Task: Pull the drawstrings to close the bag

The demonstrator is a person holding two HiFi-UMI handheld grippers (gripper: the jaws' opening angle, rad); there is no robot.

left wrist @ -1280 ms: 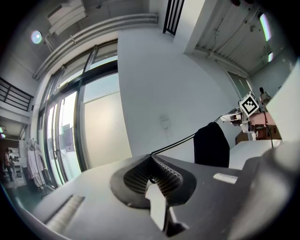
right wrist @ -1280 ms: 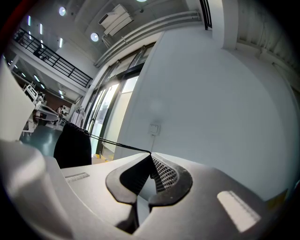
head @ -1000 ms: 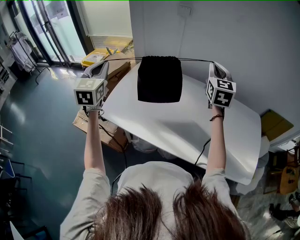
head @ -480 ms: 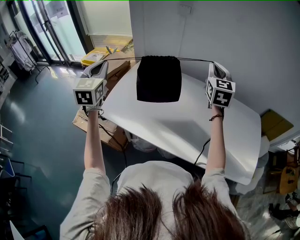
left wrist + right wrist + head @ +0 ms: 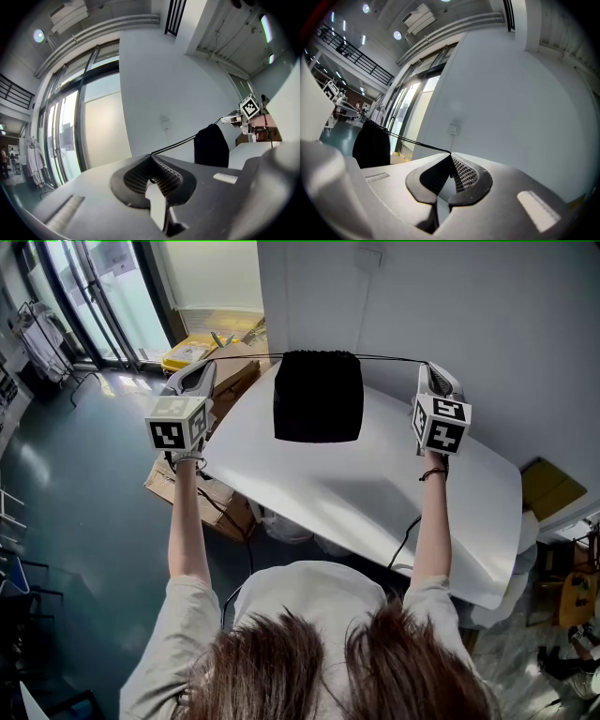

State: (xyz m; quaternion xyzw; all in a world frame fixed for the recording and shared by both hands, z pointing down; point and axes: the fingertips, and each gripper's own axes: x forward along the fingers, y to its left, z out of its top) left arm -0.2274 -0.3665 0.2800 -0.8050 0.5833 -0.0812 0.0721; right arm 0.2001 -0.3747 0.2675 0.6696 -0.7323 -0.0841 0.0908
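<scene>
Left gripper (image 5: pixel 207 366) pinched shut on the left cord (image 5: pixel 246 358), right gripper (image 5: pixel 427 367) pinched shut on the right cord (image 5: pixel 389 359). Both point level, arms spread wide. Cords taut, running almost straight to the bag (image 5: pixel 319 397), which hangs between them over the far side of the table (image 5: pixel 375 493). Can't tell if its bottom rests there. Mouth looks bunched. Judgement: the pull is at its end. Next move calls for easing the bag down evenly, then letting both cords go.

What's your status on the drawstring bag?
Both shut: left gripper on left drawstring, right gripper on right drawstring. Strings taut, black bag strung between, mouth gathered. Nothing in the way.
</scene>
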